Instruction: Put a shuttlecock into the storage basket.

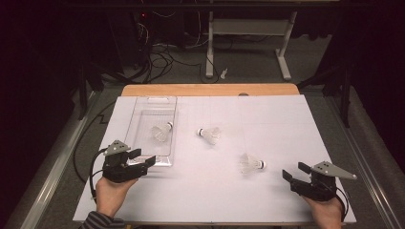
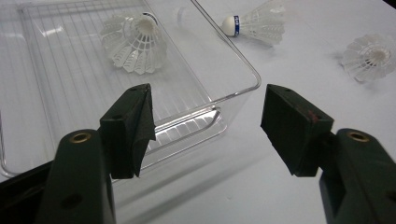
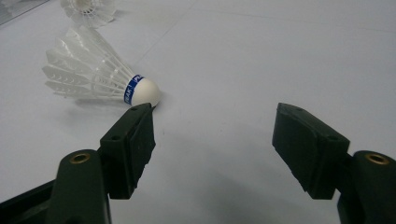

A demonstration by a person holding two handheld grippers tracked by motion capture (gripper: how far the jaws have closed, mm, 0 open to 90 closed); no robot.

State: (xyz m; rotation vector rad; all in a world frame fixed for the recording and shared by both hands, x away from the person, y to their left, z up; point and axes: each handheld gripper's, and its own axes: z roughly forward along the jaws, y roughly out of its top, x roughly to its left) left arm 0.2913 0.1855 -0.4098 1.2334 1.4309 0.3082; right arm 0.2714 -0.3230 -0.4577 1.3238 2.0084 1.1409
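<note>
Progress: 1 shuttle (image 1: 163,132) lay in tray (image 1: 143,112) | 2 left on counter (image 1: 286,124): mid (image 1: 210,135), near (image 1: 251,163) | left gripper (image 1: 139,157) fingers wide, empty, at tray corner | right gripper (image 1: 295,171) fingers wide, empty, beside near shuttle.

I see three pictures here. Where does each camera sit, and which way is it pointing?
High view: above the person's side, looking forward and down on the table; both hands with the left gripper and right gripper show.
Left gripper view: rides the left gripper, facing the clear tray with a shuttlecock in the tray; its open black jaws show.
Right gripper view: rides the right gripper, facing the nearest shuttlecock; open jaws show.
Shared: that nearest shuttlecock also appears from above.
</note>
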